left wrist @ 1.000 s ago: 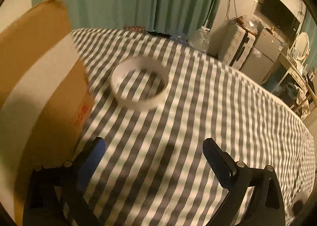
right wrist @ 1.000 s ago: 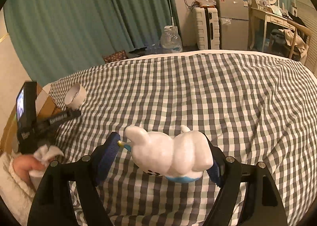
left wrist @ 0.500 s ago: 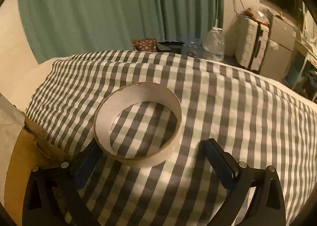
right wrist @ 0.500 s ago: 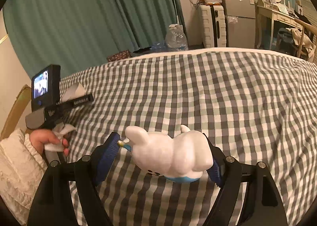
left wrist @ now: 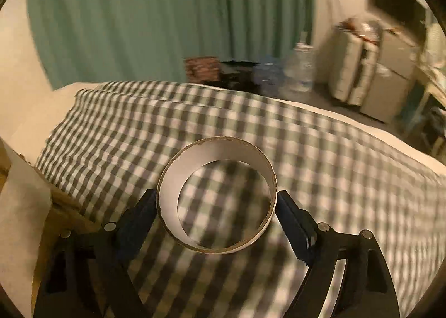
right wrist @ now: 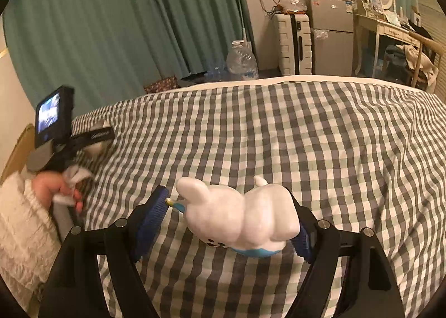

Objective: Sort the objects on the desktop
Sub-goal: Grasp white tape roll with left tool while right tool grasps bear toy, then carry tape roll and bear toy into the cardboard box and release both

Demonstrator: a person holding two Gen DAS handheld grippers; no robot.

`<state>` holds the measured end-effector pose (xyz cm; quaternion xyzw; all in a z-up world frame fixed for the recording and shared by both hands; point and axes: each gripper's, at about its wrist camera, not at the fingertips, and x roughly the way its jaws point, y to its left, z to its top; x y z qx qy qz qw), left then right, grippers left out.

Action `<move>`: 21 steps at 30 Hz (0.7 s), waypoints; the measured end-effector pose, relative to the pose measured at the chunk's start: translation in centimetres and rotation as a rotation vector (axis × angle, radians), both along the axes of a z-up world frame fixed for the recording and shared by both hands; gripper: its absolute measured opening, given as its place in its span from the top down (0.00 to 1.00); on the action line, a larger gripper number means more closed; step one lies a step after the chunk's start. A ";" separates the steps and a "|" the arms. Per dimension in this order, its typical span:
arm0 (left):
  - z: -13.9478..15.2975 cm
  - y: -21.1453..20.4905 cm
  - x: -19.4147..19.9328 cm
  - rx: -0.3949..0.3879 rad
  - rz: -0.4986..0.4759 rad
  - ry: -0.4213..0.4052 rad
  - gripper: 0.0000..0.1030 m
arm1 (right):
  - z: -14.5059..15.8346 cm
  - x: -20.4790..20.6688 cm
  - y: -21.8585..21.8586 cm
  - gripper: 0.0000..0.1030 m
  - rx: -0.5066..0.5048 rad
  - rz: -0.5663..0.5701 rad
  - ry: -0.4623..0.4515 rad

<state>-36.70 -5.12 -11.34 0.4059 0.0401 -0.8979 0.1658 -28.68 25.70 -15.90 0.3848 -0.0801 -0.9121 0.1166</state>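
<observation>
A white cardboard ring (left wrist: 170, 201) rests on the grey-and-white checked bedspread (left wrist: 320, 156), tipped toward the camera in the left wrist view. My left gripper (left wrist: 216, 201) straddles it with its jaws closing, and both pads touch the ring's outer sides. In the right wrist view, my right gripper (right wrist: 227, 206) is shut on a white rabbit toy (right wrist: 245, 220) with a blue underside, held sideways just above the bedspread (right wrist: 306, 137). A person's hand (right wrist: 55, 187) in a white sleeve holds the left gripper's handle at the far left.
A brown cardboard box (left wrist: 25, 206) with pale tape stands against the bed's left side. Beyond the bed are teal curtains (right wrist: 111, 25), a big water bottle (right wrist: 241, 60), a white suitcase (right wrist: 292, 42), a small fridge (right wrist: 331, 36) and a desk (right wrist: 390, 31).
The left gripper swung away from the box, came up to the ring and narrowed its jaws around it. The right gripper holds the rabbit toy much as before.
</observation>
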 end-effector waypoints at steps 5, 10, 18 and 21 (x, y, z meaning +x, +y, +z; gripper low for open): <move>2.0 3.0 7.0 0.107 -0.113 0.050 0.16 | 0.3 0.8 0.6 0.24 0.010 -0.007 -0.016; 3.3 5.7 14.2 0.207 -0.191 0.040 0.16 | 2.6 3.5 1.1 0.24 -0.022 -0.021 0.011; 8.5 7.3 20.5 0.155 -0.301 0.080 0.16 | 7.6 11.0 -1.5 0.24 -0.003 -0.005 0.069; 12.5 6.5 21.0 0.154 -0.303 0.104 0.16 | 11.1 12.6 -2.9 0.24 -0.014 0.018 0.118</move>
